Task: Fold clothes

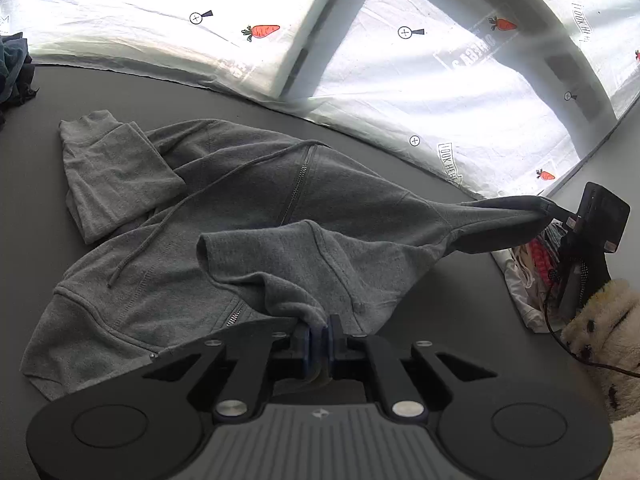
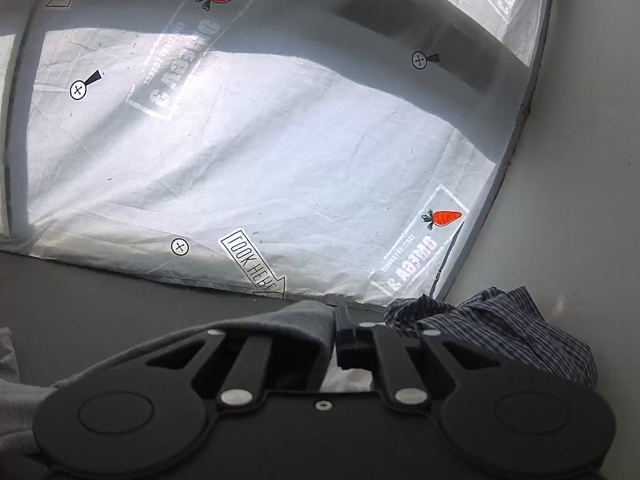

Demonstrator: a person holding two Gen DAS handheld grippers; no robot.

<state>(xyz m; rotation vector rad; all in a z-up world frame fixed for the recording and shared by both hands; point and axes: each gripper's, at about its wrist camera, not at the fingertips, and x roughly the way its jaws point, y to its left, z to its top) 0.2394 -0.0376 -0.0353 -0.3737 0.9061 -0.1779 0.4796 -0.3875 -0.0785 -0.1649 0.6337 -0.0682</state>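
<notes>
A grey zip hoodie (image 1: 248,216) lies spread on the dark table (image 1: 460,300), one sleeve folded over at the far left, its drawstring trailing across the front. My left gripper (image 1: 320,338) is shut on a bunched fold of the hoodie near the table's front. My right gripper (image 1: 550,210), seen at the right in the left wrist view, is shut on a stretched corner of the same hoodie, pulled out and lifted. In the right wrist view grey hoodie fabric (image 2: 296,328) drapes over the left finger of the right gripper (image 2: 335,330).
A striped dark shirt (image 2: 504,332) lies crumpled by the wall at the right. A pile of dark clothes (image 1: 14,72) sits at the far left. A white printed sheet (image 2: 260,160) covers the window behind. A fluffy cream sleeve (image 1: 604,328) and a bag of items (image 1: 532,272) are at the right.
</notes>
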